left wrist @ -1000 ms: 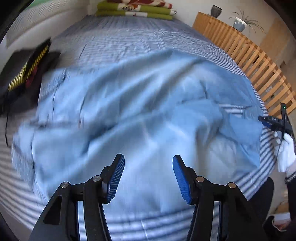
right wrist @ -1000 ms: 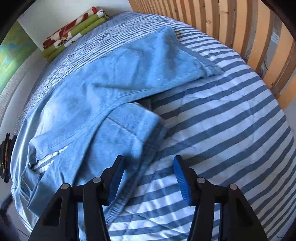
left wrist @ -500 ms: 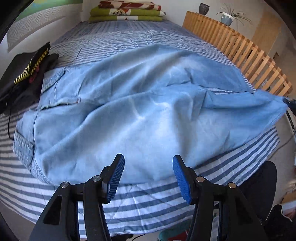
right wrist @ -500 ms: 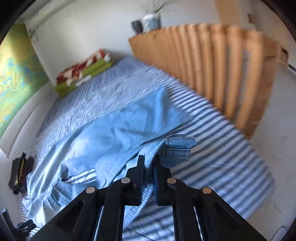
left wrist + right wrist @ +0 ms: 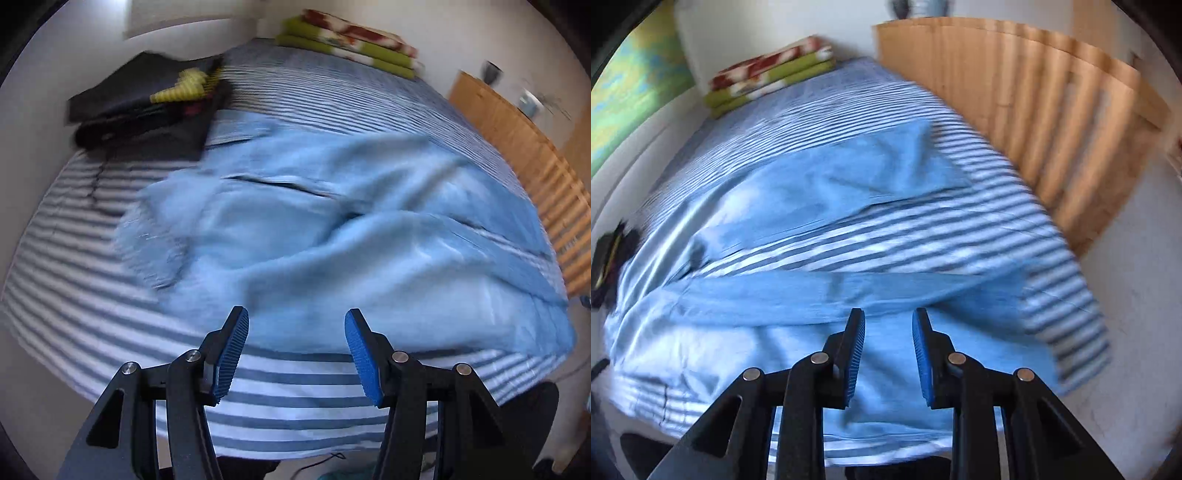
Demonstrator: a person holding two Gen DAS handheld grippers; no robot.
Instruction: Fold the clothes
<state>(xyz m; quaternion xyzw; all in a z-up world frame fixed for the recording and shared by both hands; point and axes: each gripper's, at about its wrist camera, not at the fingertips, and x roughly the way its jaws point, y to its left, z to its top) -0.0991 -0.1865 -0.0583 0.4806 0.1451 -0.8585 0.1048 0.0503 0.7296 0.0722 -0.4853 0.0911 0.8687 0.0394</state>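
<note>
Jeans (image 5: 332, 229) lie spread across the striped bed (image 5: 258, 398), legs toward the wooden slats (image 5: 1052, 110). Left gripper (image 5: 295, 347): jaws apart, empty, above the jeans' near edge. Right gripper (image 5: 888, 350): jaws have just been opening, narrow gap, nothing between.

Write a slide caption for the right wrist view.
Open right hand-held gripper above light blue denim jeans spread on a blue-and-white striped bed.

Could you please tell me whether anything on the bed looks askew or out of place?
The light blue denim jeans lie rumpled and splayed rather than flat: one leg runs across the striped bedsheet to the near edge, apart from the other.
</note>
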